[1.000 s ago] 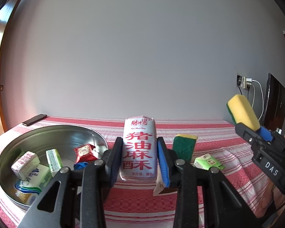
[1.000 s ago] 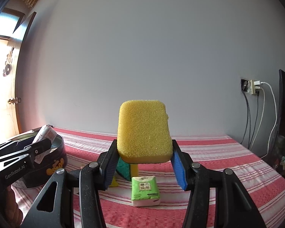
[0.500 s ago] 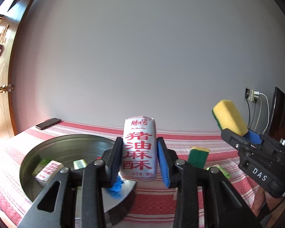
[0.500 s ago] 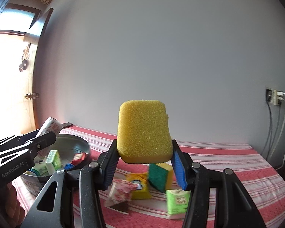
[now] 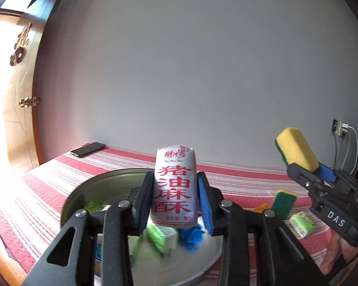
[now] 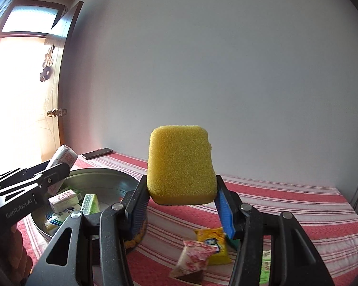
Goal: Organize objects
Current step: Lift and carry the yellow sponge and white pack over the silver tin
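The left tongs (image 5: pixel 175 200) are pinching the white snack packet (image 5: pixel 174 186) upright above the metal basin (image 5: pixel 88 190), presumably so it drops in beside the packets already gathered there. The right tongs (image 6: pixel 181 205) are gripping the yellow sponge (image 6: pixel 180 166) (apparently held back for its turn), while a yellow packet (image 6: pixel 212 243) and pink wrapper (image 6: pixel 193 259) are lying on the striped bench (image 6: pixel 286 205).
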`<state>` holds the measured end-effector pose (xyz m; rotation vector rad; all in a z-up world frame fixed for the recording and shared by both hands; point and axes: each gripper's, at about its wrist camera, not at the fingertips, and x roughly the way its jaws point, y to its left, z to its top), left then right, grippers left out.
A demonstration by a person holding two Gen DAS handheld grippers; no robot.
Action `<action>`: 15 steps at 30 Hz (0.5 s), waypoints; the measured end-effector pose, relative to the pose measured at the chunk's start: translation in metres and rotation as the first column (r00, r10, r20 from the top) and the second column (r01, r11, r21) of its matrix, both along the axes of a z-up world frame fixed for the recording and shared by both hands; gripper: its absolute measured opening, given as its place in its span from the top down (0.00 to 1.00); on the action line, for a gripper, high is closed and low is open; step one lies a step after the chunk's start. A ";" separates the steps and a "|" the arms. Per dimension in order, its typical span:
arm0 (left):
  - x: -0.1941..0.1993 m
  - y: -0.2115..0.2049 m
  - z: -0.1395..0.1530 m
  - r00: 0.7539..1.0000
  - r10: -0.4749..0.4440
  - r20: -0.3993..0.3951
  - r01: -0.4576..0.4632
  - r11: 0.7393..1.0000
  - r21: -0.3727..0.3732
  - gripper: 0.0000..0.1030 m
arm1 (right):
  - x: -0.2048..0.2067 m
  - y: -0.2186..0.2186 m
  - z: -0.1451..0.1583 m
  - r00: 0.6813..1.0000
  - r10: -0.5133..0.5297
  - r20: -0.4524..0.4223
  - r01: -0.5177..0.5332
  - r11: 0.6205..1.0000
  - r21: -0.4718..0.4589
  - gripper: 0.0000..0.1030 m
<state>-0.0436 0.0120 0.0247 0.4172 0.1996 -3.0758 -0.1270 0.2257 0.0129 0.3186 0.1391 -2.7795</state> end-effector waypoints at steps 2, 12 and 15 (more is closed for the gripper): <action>-0.005 -0.010 -0.001 1.000 0.027 0.012 -0.027 1.000 0.002 0.66 | -0.005 -0.008 -0.002 1.000 0.015 0.010 -0.015 1.000 0.001 0.47; -0.032 -0.054 -0.017 0.984 0.122 0.127 -0.123 0.992 0.000 0.66 | -0.039 -0.059 -0.010 0.991 0.109 0.083 -0.111 0.993 0.027 0.47; -0.038 -0.061 -0.024 0.979 0.123 0.164 -0.125 0.992 0.002 0.66 | -0.049 -0.072 -0.016 0.986 0.128 0.111 -0.132 0.991 0.028 0.47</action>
